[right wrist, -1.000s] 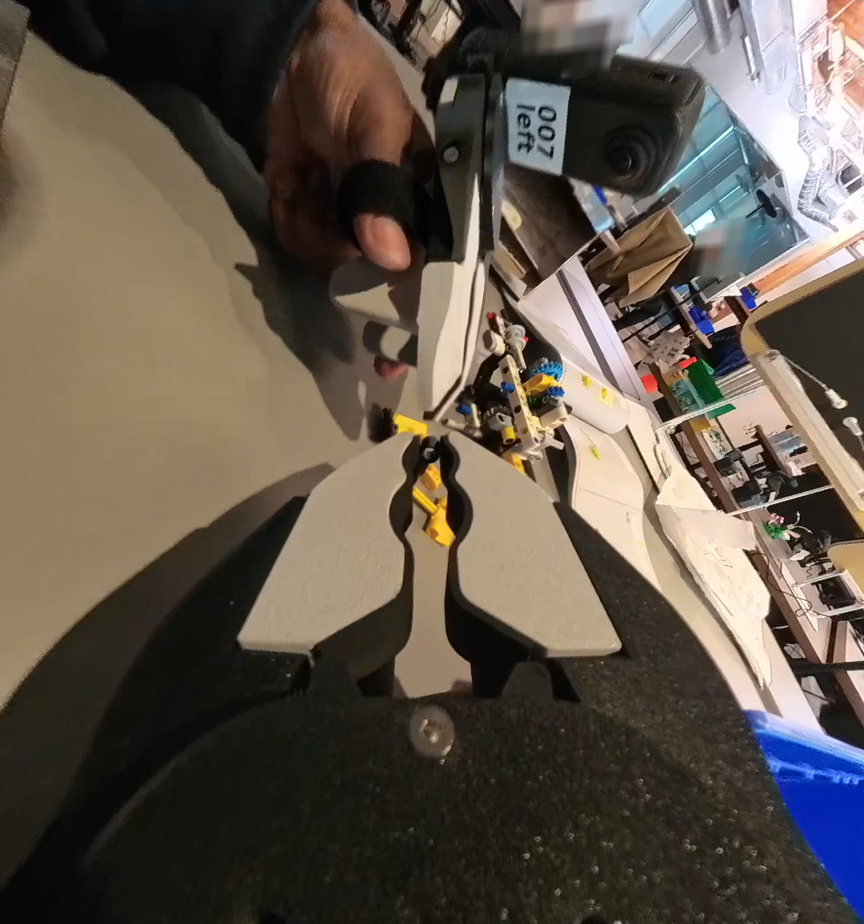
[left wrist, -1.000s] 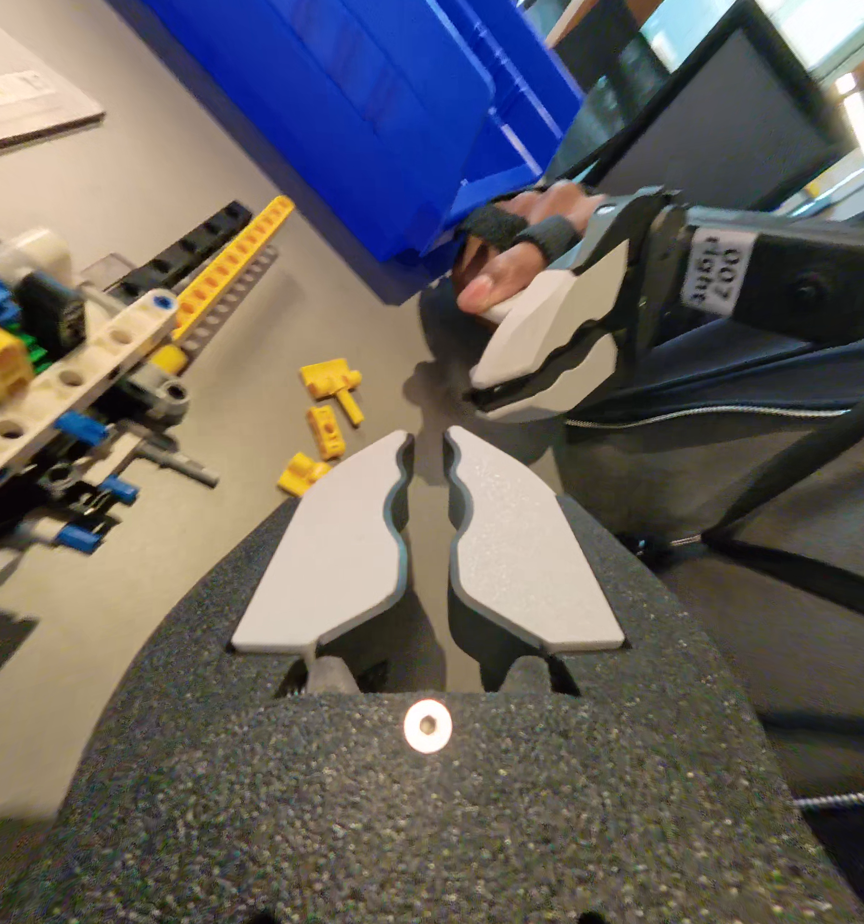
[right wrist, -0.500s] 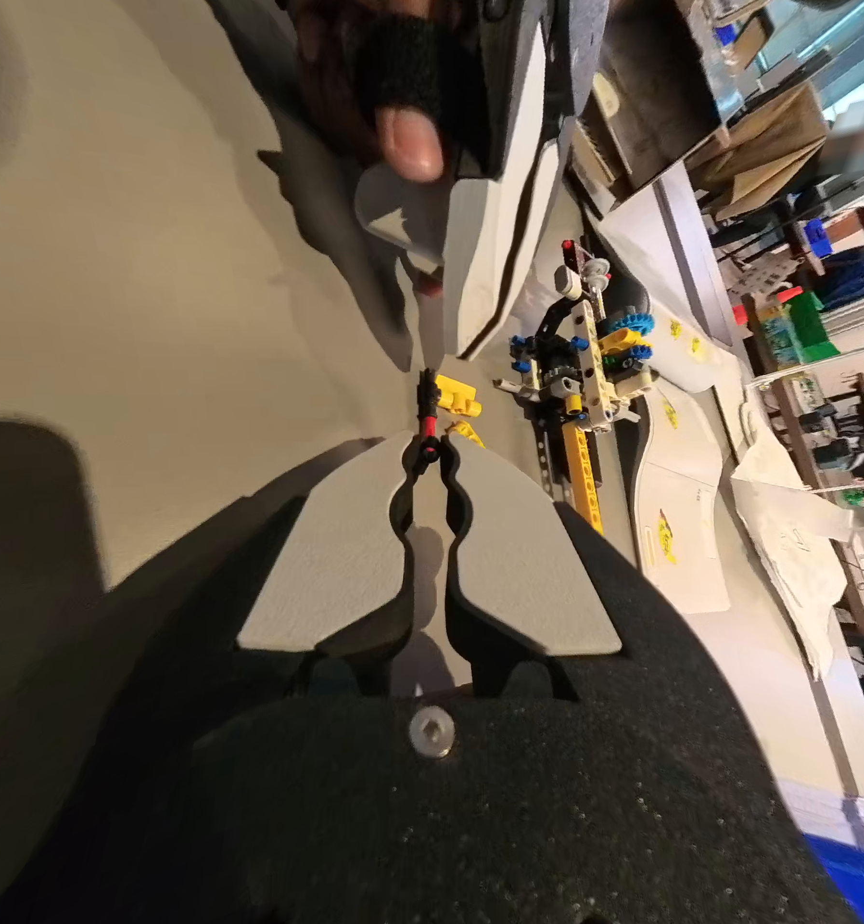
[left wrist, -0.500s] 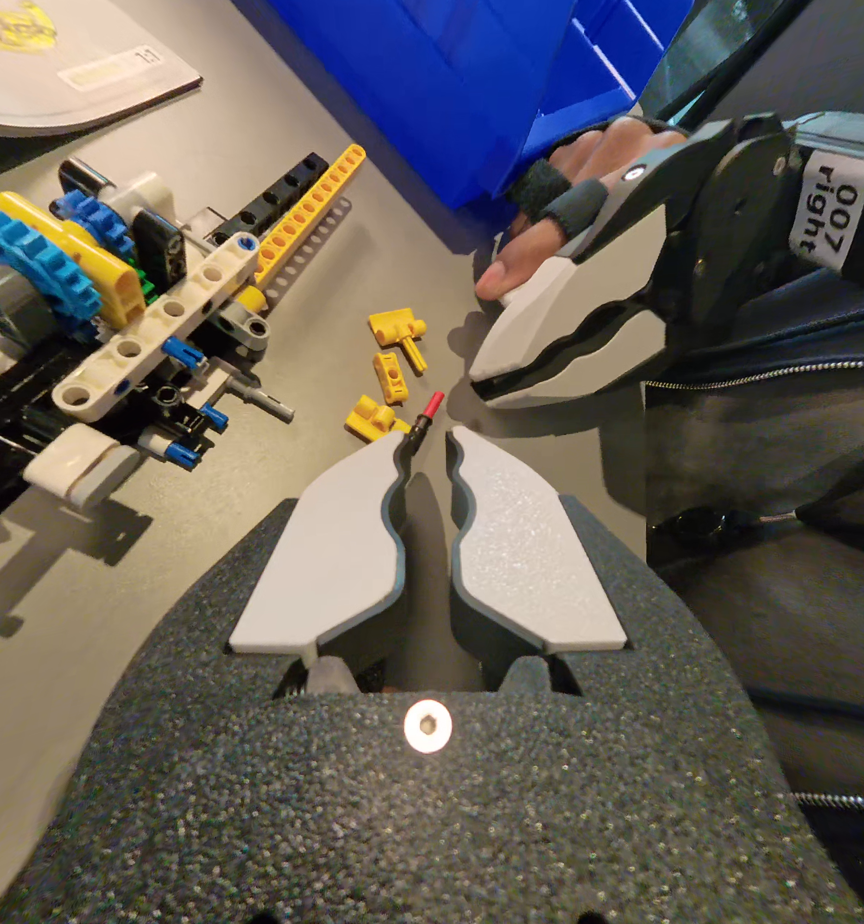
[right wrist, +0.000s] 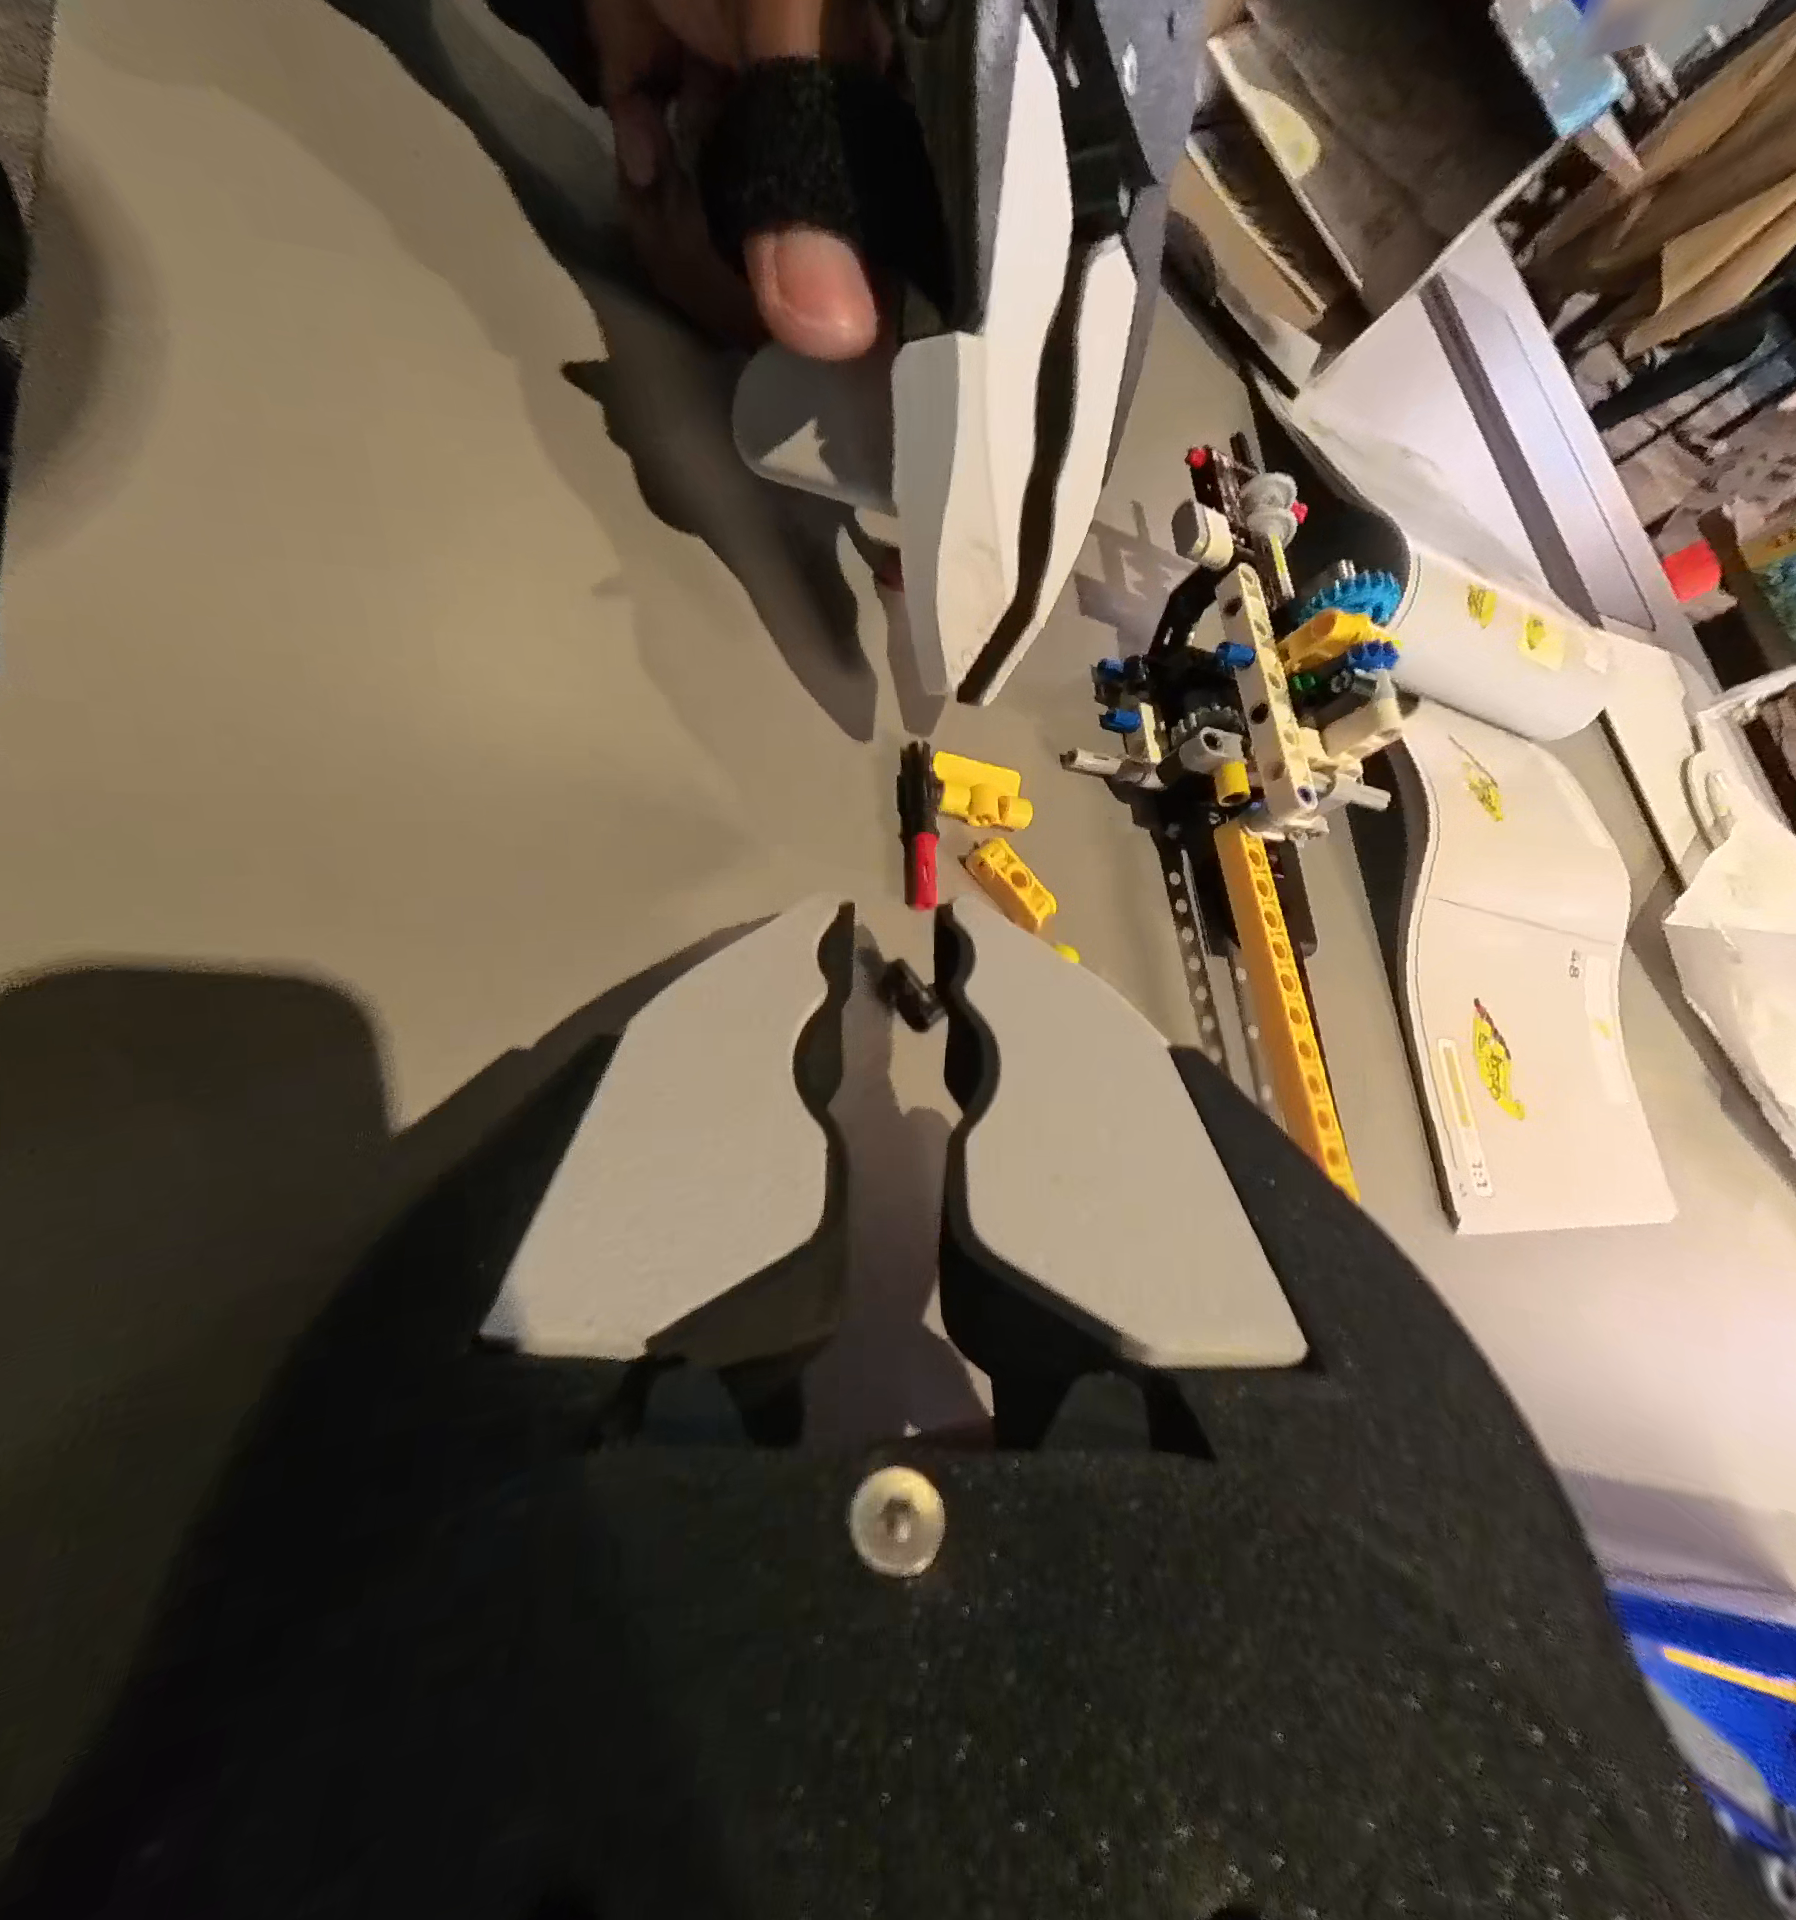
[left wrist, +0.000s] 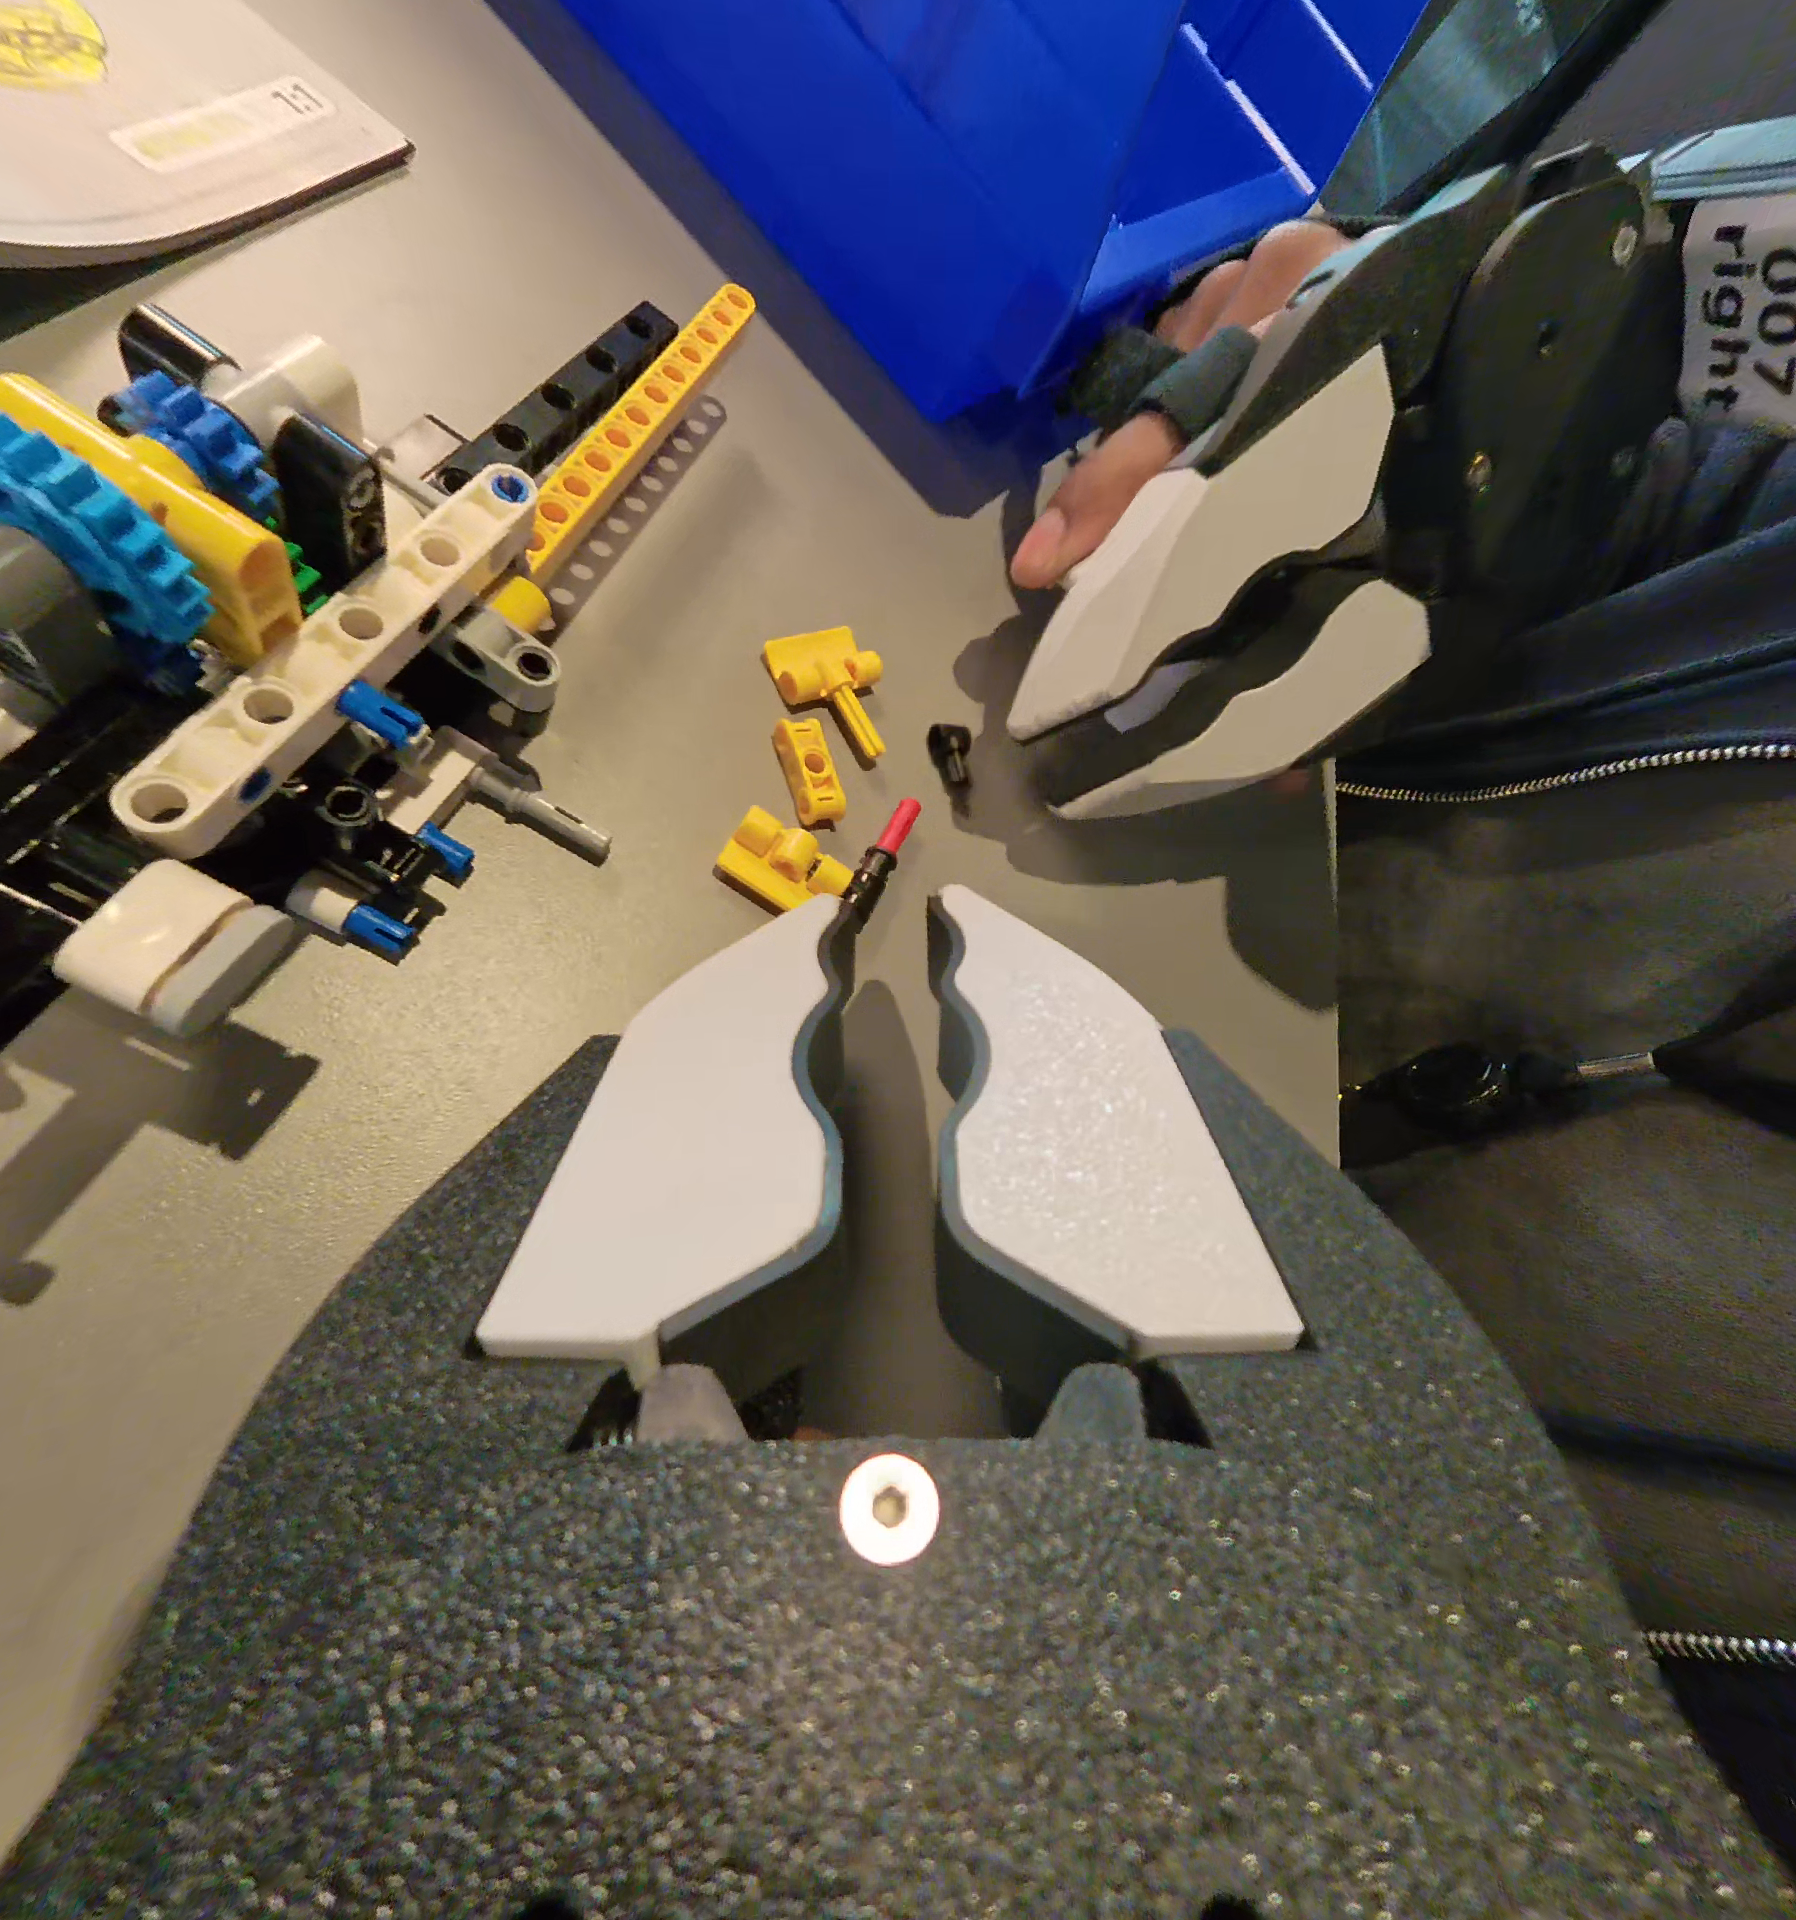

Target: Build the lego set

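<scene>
A thin pin with a red end and a black end [left wrist: 881, 854] lies on the grey table, its black end beside my left gripper's [left wrist: 883, 902] left fingertip. My left gripper is narrowly open and grips nothing. A small black connector [right wrist: 909, 992] lies on the table between the fingers of my open right gripper [right wrist: 892, 914]. In the right wrist view the pin [right wrist: 918, 836] lies just beyond my fingertips, with the left gripper [right wrist: 930, 707] above its far end. Three small yellow pieces [left wrist: 809, 767] lie beside the pin. The part-built model [left wrist: 250, 623] stands to the left.
A long yellow beam [left wrist: 645, 416] and black and grey beams stick out from the model toward a blue bin [left wrist: 925, 156]. An instruction booklet [left wrist: 146, 135] lies at the far left. The table edge and a person's dark jacket [left wrist: 1600, 935] are on the right. My hands' fingertips stand some 5 cm from each other.
My right gripper was shut on the pin's red end; it has opened and drawn back. The pin now lies on the table and the small black connector lies between the right fingers.
</scene>
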`<state>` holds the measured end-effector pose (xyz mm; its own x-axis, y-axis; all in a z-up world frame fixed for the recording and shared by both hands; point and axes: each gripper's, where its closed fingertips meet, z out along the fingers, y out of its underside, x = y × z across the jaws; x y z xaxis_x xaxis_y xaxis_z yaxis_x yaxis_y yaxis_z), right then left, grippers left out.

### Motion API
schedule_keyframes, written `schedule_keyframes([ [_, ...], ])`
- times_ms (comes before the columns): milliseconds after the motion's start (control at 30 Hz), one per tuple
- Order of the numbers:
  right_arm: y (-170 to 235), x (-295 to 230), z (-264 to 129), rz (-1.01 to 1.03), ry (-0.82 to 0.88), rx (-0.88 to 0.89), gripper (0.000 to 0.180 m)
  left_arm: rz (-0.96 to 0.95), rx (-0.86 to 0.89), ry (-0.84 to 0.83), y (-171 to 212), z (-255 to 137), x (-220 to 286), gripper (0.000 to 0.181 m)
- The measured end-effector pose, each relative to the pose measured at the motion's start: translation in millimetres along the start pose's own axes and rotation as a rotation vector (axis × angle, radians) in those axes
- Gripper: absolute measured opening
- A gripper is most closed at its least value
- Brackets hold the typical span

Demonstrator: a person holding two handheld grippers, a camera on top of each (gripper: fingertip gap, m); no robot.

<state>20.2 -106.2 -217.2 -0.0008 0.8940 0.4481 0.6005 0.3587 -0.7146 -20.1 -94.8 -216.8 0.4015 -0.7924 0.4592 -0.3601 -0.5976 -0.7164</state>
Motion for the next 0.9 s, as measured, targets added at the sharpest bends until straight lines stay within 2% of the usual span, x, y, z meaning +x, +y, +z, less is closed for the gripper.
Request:
schedule_keyframes([
  [300, 18.9, 4.6, -5.9, 0.264, 0.025, -0.139, 0.014, 0.025, -0.003, -0.032, -1.8, 1.8, -3.3, 0.014],
  [900, 23.4, 8.7, 10.6, 0.288, -0.049, -0.227, 0.008, 0.092, -0.015, -0.016, 0.1, 3.9, 4.0, 0.014],
])
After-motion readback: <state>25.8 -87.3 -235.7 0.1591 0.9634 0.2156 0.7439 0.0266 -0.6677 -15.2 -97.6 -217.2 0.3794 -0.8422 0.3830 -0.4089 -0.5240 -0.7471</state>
